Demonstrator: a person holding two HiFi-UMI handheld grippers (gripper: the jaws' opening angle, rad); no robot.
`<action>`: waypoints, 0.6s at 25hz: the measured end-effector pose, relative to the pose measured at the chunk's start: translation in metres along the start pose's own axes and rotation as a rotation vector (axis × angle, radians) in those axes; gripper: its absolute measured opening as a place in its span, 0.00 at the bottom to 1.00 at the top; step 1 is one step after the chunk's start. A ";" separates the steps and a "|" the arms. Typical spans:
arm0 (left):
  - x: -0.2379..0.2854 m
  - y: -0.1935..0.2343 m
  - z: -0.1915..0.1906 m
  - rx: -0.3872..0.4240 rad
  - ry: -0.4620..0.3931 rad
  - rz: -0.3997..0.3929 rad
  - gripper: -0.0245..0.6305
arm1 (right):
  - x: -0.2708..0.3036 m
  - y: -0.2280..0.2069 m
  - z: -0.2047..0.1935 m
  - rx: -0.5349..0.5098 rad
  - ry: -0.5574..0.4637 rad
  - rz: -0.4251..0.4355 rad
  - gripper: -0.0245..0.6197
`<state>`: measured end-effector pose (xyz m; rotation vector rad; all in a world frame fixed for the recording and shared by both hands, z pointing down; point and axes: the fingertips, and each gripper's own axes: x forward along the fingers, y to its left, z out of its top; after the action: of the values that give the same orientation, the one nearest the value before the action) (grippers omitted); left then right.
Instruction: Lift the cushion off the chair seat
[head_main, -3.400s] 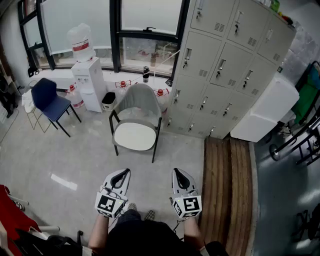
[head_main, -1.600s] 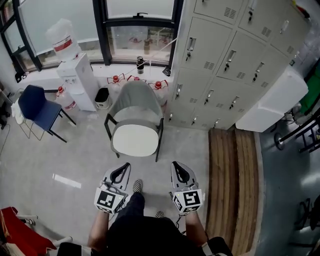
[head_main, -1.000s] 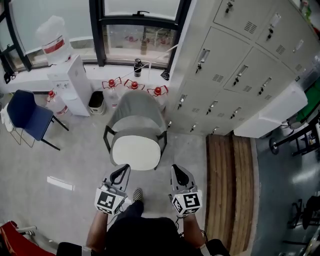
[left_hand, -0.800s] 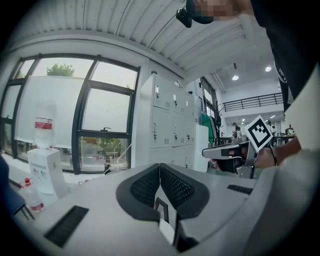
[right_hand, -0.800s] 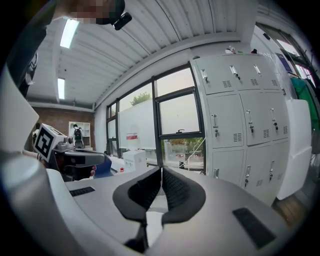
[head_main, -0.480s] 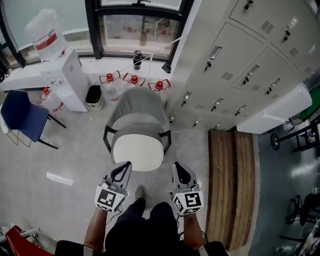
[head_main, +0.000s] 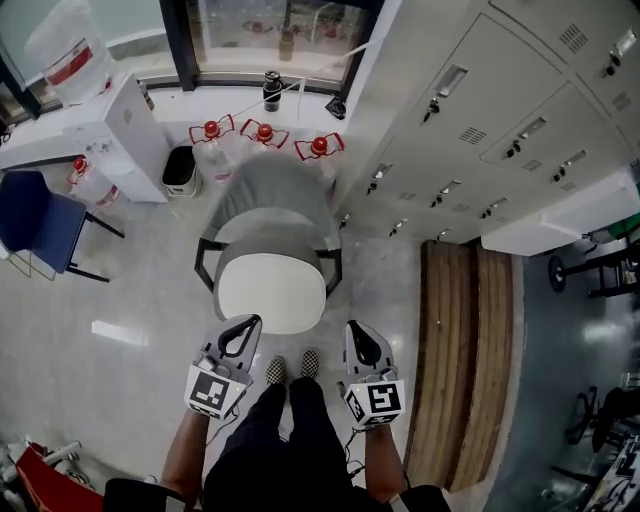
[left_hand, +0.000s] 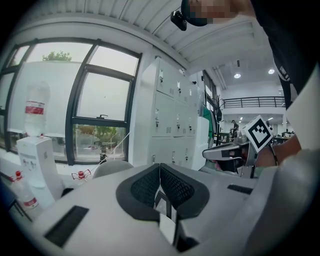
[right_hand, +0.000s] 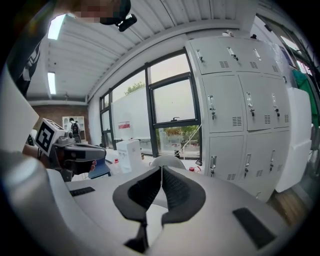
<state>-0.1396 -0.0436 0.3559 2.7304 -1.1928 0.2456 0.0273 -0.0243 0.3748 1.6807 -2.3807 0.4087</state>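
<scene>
Head view: rounded white cushion (head_main: 272, 292) on grey shell chair (head_main: 275, 200)

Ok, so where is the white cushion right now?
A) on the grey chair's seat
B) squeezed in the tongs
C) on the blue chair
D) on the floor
A: the white cushion lies flat on the seat of the grey chair, while the left tongs and the right tongs are shut with nothing in them.
</scene>
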 end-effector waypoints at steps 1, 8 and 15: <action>0.006 0.002 -0.002 -0.002 -0.007 0.005 0.07 | 0.005 -0.004 -0.004 0.003 0.009 0.005 0.08; 0.041 0.010 -0.025 -0.045 0.048 0.028 0.07 | 0.037 -0.031 -0.026 0.061 0.042 0.027 0.08; 0.079 0.023 -0.053 -0.080 0.051 0.065 0.07 | 0.074 -0.058 -0.060 0.056 0.094 0.060 0.08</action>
<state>-0.1079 -0.1041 0.4260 2.6050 -1.2508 0.2679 0.0569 -0.0883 0.4607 1.5790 -2.3763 0.5568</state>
